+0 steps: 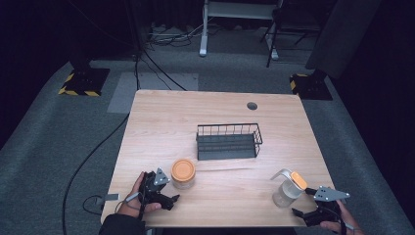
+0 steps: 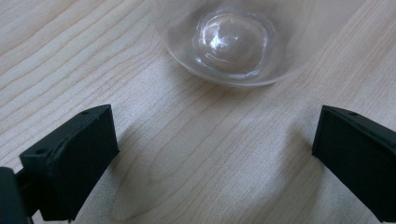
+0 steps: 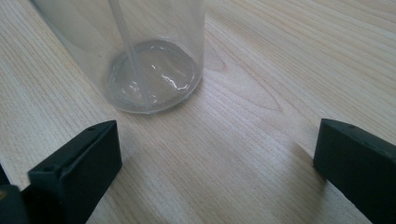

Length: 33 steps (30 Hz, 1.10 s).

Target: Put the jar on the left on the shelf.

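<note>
One jar (image 1: 183,173) with an orange lid, one clear bottle (image 1: 288,188) with an orange-and-white spout cap, and one black wire basket (image 1: 228,141) stand on the table (image 1: 161,117). The left gripper (image 1: 169,198) has its jaws spread wide, empty, just short of the jar near the front left edge. The right gripper (image 1: 302,205) likewise gapes released beside the bottle at front right, touching nothing. In both gripper views the vessels' tops are cut off.
</note>
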{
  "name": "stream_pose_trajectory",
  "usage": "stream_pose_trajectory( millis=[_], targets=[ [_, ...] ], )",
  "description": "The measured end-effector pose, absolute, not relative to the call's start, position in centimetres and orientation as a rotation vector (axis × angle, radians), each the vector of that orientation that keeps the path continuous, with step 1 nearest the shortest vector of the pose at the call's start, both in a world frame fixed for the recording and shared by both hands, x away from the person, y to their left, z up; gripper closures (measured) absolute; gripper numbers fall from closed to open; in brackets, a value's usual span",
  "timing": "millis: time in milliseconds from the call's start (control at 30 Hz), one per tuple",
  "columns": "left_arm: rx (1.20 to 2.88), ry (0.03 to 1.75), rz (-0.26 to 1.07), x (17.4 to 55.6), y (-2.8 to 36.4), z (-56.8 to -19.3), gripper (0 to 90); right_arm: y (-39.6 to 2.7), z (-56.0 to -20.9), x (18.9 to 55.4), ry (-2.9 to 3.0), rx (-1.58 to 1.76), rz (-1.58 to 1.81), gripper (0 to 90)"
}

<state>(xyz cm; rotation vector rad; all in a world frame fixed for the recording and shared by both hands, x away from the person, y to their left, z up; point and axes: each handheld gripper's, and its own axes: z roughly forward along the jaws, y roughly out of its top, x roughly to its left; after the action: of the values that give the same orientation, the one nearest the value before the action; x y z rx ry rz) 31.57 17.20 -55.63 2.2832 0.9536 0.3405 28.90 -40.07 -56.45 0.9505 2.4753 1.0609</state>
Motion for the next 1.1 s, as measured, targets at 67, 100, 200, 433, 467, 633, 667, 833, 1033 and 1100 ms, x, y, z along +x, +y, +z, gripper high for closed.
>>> stream_pose_trajectory(
  millis=[67, 100, 200, 433, 467, 633, 667, 833, 1033, 1100],
  targets=[
    [2.282, 0.954, 0.342, 31.56, 17.2, -55.64, 0.1, -40.09, -56.46, 28.89, 2.475, 0.95, 1.062, 0.2],
    [2.279, 0.955, 0.343, 31.55, 17.19, -55.66, 0.1, -40.09, -56.47, 28.89, 2.474, 0.951, 1.062, 0.2],
    [2.28, 0.959, 0.344, 31.54, 17.17, -55.64, 0.1, -40.09, -56.51, 28.85, 2.467, 0.954, 1.067, 0.2],
    [2.288, 0.963, 0.343, 31.56, 17.13, -55.57, 0.2, -40.14, -56.53, 28.81, 2.463, 0.956, 1.068, 0.2],
    [2.289, 0.963, 0.342, 31.57, 17.13, -55.57, 0.2, -40.14, -56.53, 28.81, 2.462, 0.957, 1.068, 0.2],
    [2.3, 0.975, 0.34, 31.57, 17.02, -55.45, 0.3, -40.14, -56.53, 28.81, 2.462, 0.957, 1.069, 0.2],
    [2.306, 0.979, 0.339, 31.56, 16.99, -55.4, 0.4, -40.14, -56.53, 28.81, 2.462, 0.958, 1.069, 0.2],
    [2.339, 0.995, 0.327, 31.5, 16.86, -55.12, 0.5, -40.14, -56.54, 28.81, 2.461, 0.957, 1.07, 0.2],
    [2.356, 1.001, 0.32, 31.47, 16.87, -54.96, 0.8, -40.14, -56.55, 28.84, 2.462, 0.957, 1.07, 0.1],
    [2.355, 1.009, 0.322, 31.52, 16.95, -54.94, 0.8, -40.14, -56.55, 28.83, 2.461, 0.957, 1.07, 0.0]
  ],
)
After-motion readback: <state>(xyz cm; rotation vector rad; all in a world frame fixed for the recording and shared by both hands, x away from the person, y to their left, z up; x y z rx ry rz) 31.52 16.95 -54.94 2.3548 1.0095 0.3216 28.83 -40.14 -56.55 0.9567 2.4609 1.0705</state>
